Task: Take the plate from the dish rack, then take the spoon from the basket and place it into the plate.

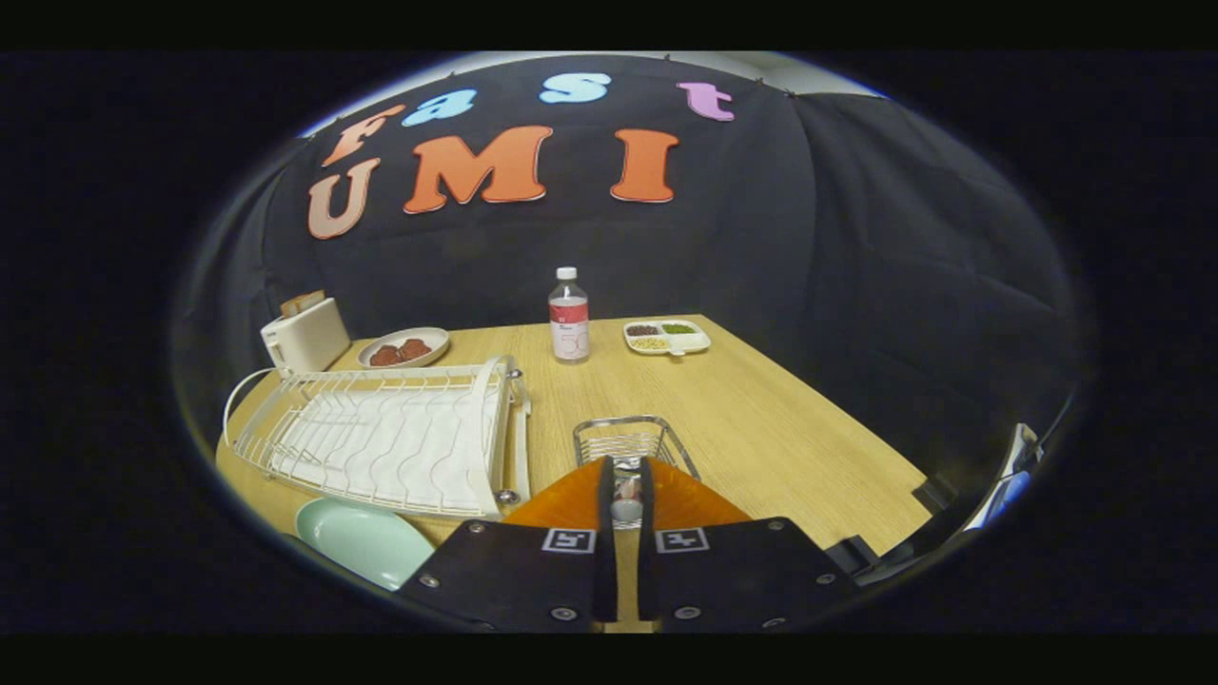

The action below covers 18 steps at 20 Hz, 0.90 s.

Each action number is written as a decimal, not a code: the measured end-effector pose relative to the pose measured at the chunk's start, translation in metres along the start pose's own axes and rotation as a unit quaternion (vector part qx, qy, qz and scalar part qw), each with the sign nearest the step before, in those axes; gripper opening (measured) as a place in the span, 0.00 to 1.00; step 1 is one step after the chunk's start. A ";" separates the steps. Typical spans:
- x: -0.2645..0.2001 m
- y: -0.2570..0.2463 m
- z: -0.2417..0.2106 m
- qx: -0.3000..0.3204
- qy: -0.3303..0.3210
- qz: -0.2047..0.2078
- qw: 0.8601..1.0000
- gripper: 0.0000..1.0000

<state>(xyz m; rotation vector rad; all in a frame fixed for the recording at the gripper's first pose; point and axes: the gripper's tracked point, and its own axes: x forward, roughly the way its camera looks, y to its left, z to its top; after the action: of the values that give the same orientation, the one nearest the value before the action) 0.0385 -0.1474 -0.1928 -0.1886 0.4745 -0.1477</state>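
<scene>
Gripper fingers nearly together, apparently pinching the spoon, wire basket at twelve o'clock, mint plate at nine, beside white dish rack.

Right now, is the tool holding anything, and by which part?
Yes: the tool is shut on the spoon, pinching it between both fingers; which part cannot be told.

On the wooden worktop, a white toaster with bread in its slot stands at the far left corner. Just beside it sits an oval dish holding brown pieces. A clear bottle stands upright mid-back, near a divided snack tray.
</scene>
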 end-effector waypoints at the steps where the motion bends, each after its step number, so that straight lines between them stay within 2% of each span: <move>1: -0.002 0.000 0.007 0.002 -0.008 -0.001 1.000 0.09; 12: -0.097 0.035 0.059 -0.013 -0.066 0.010 0.998 0.08; 18: -0.153 0.088 0.058 -0.023 -0.079 0.067 0.994 0.08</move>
<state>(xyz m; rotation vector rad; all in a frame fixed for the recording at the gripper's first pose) -0.0605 -0.0250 -0.0934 -0.2118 0.3309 0.0093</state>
